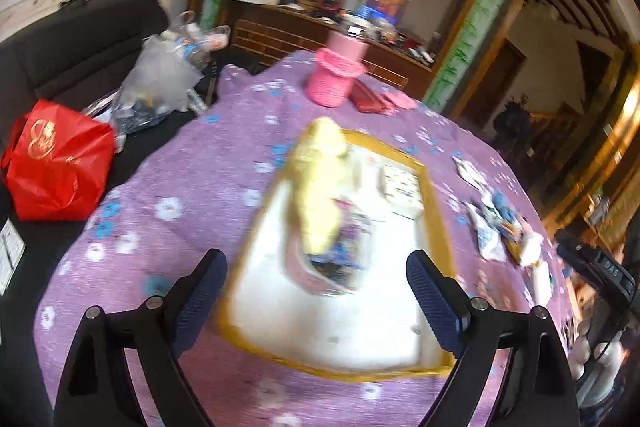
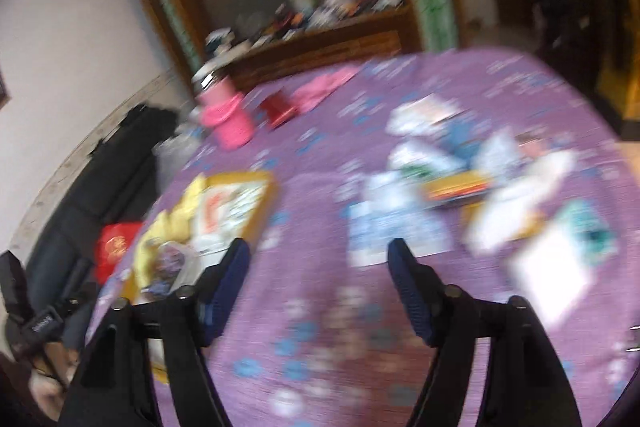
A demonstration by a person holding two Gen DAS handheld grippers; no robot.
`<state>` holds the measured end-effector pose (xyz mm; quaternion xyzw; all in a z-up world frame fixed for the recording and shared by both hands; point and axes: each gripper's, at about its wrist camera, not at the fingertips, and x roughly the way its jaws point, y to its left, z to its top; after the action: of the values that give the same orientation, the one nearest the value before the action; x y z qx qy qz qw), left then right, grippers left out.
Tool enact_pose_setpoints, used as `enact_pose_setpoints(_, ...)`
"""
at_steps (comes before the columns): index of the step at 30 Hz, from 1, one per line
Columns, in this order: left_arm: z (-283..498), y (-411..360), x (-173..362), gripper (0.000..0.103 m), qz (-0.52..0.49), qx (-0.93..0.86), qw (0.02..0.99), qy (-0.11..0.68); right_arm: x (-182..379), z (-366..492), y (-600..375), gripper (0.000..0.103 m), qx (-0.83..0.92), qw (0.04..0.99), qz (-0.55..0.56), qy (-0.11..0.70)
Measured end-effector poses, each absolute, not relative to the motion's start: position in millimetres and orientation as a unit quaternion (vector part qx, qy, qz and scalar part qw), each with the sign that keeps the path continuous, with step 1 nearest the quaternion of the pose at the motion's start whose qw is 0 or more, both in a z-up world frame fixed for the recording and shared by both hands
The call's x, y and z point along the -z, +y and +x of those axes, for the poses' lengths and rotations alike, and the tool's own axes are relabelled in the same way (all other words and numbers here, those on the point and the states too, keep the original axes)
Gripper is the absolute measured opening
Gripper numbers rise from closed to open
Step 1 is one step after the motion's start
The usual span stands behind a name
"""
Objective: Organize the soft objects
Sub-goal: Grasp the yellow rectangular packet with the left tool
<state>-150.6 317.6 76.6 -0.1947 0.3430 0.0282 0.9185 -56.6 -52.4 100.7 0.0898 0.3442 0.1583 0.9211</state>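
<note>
Both grippers, left (image 1: 316,301) and right (image 2: 318,289), open wide, empty. Next: aim right at packets (image 2: 440,167), pinch mid-body, carry to tray (image 1: 436,211).

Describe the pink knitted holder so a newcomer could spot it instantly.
Start at the purple flowered tablecloth. At its far edge, beyond the gold-rimmed tray, stands the pink knitted holder, upright with a folded-over rim. The red and pink items beside it lie flat.
</note>
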Motion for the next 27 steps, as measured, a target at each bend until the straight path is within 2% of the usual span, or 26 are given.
enact_pose_setpoints(2, -148.4, 300.9, -79.5, 0.095, -0.182, -0.013, 0.921, 0.345, -106.9, -72.7, -83.6, 0.089, -0.128, 0.938, 0.085, 0.311)
enact_pose_setpoints(4, -143.6, 276.5, -82.2, 0.095, -0.165, 0.009, 0.921, 0.352, -108.8, -79.2, -108.4, 0.095, -0.100, 0.948, 0.084, 0.292)
enact_pose_setpoints(18, -80.7, 118.8, -88.6, 0.095, -0.071, 0.125, 0.894, 0.425, -54.4, -36.5, -200.4, 0.095, -0.054, 0.946, 0.124, 0.293)
enact_pose_setpoints(23, -45.2, 77.6, -91.6, 0.095, -0.032, 0.136, 0.891, 0.433, -47.2, -39.0, -232.3, 0.095, -0.051, 0.941, 0.183, 0.280)
enact_pose_setpoints(27, -17.0, 41.5, -88.4, 0.095, 0.020, 0.168, 0.896, 0.410, -41.8, -36.9, -244.3, 0.095, -0.062, 0.929, 0.222, 0.290)
